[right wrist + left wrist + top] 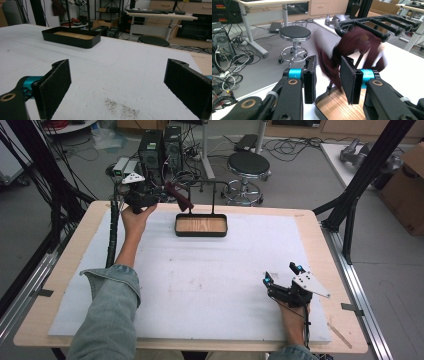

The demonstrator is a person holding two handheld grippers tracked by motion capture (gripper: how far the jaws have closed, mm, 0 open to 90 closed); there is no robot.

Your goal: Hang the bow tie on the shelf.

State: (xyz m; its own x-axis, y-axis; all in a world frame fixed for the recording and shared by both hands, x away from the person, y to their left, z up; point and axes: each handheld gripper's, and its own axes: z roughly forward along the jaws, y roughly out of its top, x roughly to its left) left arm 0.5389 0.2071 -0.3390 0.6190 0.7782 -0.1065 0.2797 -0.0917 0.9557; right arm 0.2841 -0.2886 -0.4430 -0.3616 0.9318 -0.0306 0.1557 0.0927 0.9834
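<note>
Maroon cloth (352, 47) on rack (200, 184), white mat (200, 280) around.

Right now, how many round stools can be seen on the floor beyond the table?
1: a black-seated stool with a chrome base stands past the table's far edge, behind the rack's tray. Others may be hidden.

The dark red cloth (352, 47) is blurred in the left gripper view, so its edges and contact with the jaws cannot be told. In the right gripper view, the rack (87, 15) is cut off by the top edge.
</note>
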